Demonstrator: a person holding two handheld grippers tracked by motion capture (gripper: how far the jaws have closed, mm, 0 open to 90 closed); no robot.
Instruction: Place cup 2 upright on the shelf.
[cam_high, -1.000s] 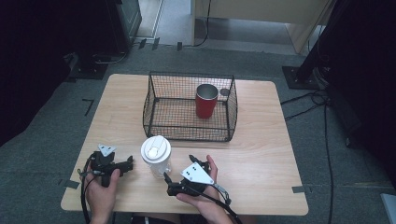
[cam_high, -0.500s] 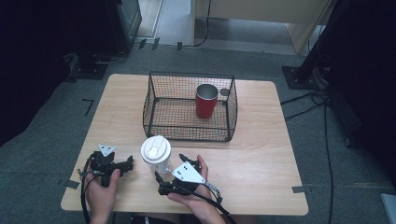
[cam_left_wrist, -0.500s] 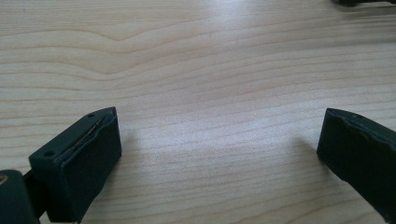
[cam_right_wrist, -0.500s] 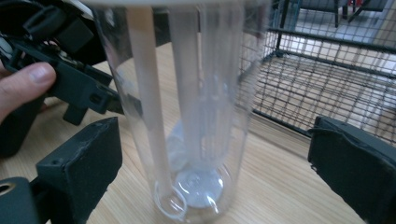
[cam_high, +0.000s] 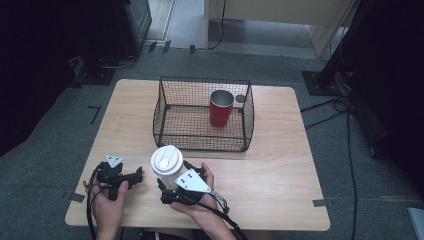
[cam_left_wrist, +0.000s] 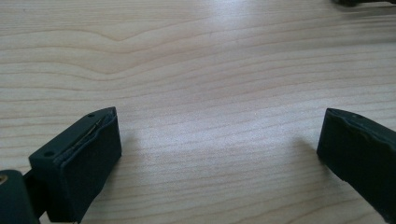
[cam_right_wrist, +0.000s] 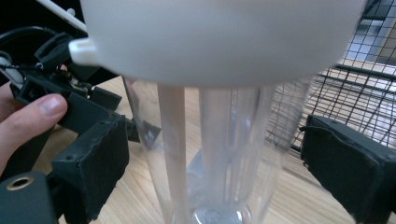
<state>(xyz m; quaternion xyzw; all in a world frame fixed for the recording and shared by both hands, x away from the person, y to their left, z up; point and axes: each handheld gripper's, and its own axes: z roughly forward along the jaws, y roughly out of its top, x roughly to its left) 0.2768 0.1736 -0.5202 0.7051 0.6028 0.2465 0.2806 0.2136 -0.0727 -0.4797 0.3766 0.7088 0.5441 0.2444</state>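
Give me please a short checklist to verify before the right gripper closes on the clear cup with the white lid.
1. Clear cup sits between the right gripper fingers: ok.
2. Fingers open, not touching the cup: ok.
3. Cup upright on the table: ok.
4. White lid fully seated: cannot tell.
5. Left gripper open, holding nothing: ok.
6. Wire basket apart from the cup: ok.

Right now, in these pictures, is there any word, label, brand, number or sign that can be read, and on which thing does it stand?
No text can be read in any view.
White lid of the clear cup: plain, only moulded shapes.
Red cup in the wire basket: no print that I can make out.
Grey plate on the right gripper: small dark dots, no letters.
Table: bare wood grain.
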